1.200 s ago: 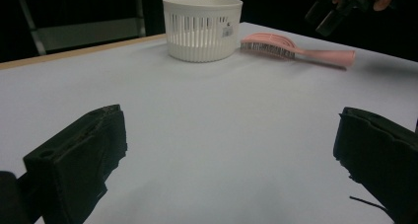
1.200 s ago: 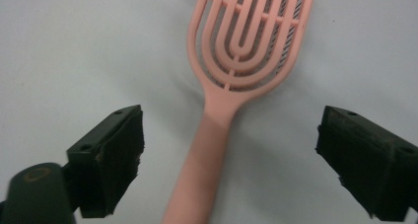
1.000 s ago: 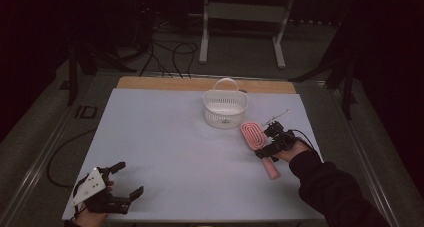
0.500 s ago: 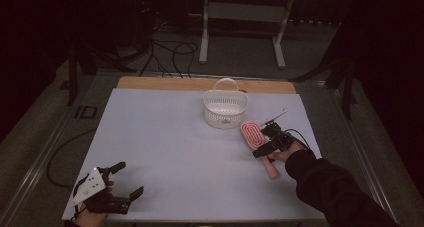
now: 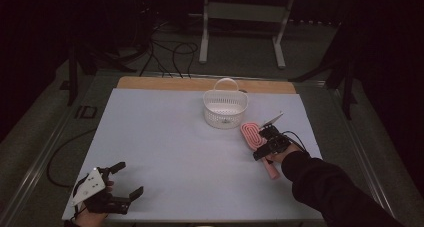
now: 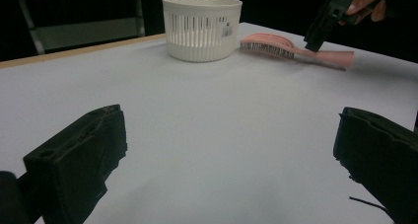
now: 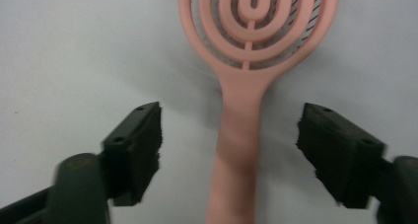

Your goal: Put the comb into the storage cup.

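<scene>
While the pink brush lies flat on the white bench, just right of the white basket and apart from it, the right gripper hangs over its handle with one jaw on each side and the pads clear of the plastic. Those jaws have just been closing, with the handle between them but not yet pinched, so the gripper counts as open. The high view puts this gripper at about the middle of the brush, and the left gripper view shows it tilted down onto the handle beside the basket. The left gripper rests at the near left corner of the bench, jaws spread wide with nothing between them, well apart from the work. The likely step is a pinch on the handle to lift the brush, perhaps toward the basket. The handle sits nearer the left pad than the right, so one pad would probably touch first and push the brush sideways across the smooth sheet instead of clamping it. The handle looks thin and low against the bench, so pads closing too high could slide over it. A grip this far from the heavy head may let the brush droop or twist in the pads once raised.
</scene>
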Motion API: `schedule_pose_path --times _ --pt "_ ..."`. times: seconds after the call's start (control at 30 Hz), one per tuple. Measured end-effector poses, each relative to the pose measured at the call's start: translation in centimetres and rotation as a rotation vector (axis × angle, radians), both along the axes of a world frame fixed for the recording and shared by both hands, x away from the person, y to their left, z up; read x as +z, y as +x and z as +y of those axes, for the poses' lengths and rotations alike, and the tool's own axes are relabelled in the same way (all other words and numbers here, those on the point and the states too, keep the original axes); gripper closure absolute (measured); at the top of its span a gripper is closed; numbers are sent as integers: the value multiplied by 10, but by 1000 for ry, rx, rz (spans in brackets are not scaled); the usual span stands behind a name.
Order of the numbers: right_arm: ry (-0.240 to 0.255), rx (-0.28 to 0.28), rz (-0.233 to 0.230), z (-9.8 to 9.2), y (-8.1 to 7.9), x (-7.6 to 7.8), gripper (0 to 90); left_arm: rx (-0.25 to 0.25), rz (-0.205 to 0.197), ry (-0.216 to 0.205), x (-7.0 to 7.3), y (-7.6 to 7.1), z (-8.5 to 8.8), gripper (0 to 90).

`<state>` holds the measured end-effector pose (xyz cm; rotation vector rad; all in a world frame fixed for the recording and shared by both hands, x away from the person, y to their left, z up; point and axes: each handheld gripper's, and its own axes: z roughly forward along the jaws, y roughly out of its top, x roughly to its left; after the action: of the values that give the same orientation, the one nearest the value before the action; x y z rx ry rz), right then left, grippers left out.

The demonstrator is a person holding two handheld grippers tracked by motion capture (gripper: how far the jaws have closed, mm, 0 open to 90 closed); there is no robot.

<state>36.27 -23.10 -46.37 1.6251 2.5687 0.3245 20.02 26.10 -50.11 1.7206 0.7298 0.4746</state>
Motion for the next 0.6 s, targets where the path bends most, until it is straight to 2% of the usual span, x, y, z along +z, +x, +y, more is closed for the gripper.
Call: schedule_pose_path --times 0.17,0.2,0.27,0.5,0.6 --pt "-20 -19 8 1 2 -5 373 0 0 -1 0 0 0 0" --pt "-14 -30 17 0 4 -7 424 -1 0 0 0 0 0 0" --pt "-19 -41 15 1 5 -8 466 -1 0 0 0 0 0 0" --pt "-19 -61 27 0 10 -12 556 -1 1 -2 0 0 0 0" --pt "-22 -53 39 0 12 -15 583 -2 1 0 0 0 0 0"
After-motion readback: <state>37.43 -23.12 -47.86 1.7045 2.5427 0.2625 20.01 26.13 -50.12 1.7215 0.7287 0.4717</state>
